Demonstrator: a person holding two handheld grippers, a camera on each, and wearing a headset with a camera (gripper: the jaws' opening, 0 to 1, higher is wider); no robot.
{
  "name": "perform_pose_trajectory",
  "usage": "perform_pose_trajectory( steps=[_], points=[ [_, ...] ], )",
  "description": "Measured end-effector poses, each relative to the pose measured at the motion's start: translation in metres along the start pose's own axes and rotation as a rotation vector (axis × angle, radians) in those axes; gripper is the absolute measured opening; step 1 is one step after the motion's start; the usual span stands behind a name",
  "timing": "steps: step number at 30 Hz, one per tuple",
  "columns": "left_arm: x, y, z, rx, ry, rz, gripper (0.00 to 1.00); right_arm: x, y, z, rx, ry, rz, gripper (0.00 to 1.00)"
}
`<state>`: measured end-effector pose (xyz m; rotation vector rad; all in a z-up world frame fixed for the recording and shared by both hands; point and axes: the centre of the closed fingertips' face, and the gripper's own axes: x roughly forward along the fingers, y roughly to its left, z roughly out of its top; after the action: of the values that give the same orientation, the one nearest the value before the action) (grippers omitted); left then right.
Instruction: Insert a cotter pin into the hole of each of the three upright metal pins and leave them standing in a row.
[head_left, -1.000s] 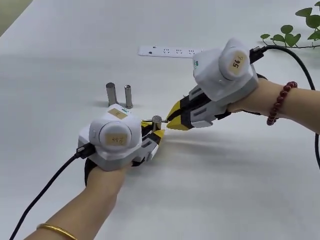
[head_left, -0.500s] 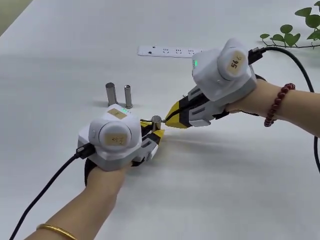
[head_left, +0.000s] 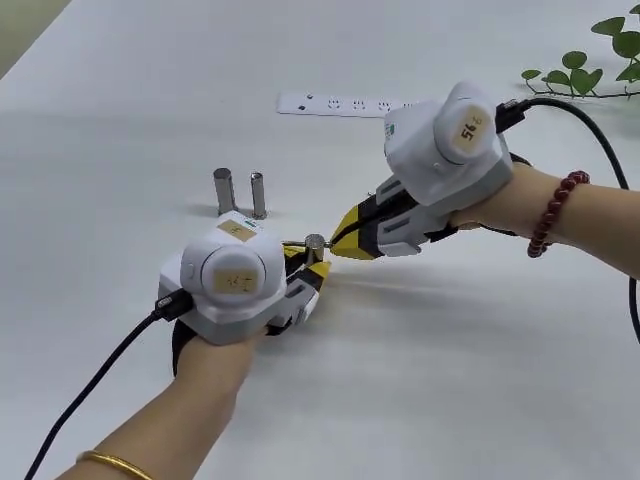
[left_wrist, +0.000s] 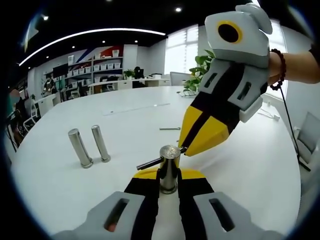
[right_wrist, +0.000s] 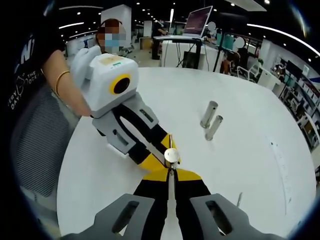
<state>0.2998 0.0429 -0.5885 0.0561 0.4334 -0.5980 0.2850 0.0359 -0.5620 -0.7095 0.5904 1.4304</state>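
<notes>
Clamping the near metal pin (left_wrist: 169, 159) with your left gripper (head_left: 308, 270), you've got the right gripper (left_wrist: 186, 148) pinched on a cotter pin (left_wrist: 149, 163) that pokes through its hole. Just beyond that pin, two bare pins (head_left: 224, 190) (head_left: 258, 194) look undone.

white table (head_left: 450, 380) | wall shelves (left_wrist: 95, 70) | bright windows (left_wrist: 182, 50) | ceiling spotlights (left_wrist: 178, 9) | plant (head_left: 574, 60)

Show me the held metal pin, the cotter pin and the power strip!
held metal pin (left_wrist: 169, 172): left gripper view, middle of its shaft.
cotter pin (left_wrist: 149, 163): left gripper view, the end poking out of the pin.
power strip (head_left: 340, 103): head view, middle of its top face.
</notes>
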Motion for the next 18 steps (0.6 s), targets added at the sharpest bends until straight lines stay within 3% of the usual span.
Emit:
perform_pose_trajectory(
  steps=[9, 18],
  points=[
    [-0.0049, -0.0013, -0.0067, -0.007, 0.03, -0.002, 0.12, -0.0015, 0.0021, 0.0005, 0.044, -0.013, -0.016, 0.04],
    [-0.0045, -0.0014, -0.0041, -0.014, 0.02, 0.021, 0.13, -0.0097, 0.002, -0.0006, 0.129, -0.048, -0.057, 0.12]
  ],
)
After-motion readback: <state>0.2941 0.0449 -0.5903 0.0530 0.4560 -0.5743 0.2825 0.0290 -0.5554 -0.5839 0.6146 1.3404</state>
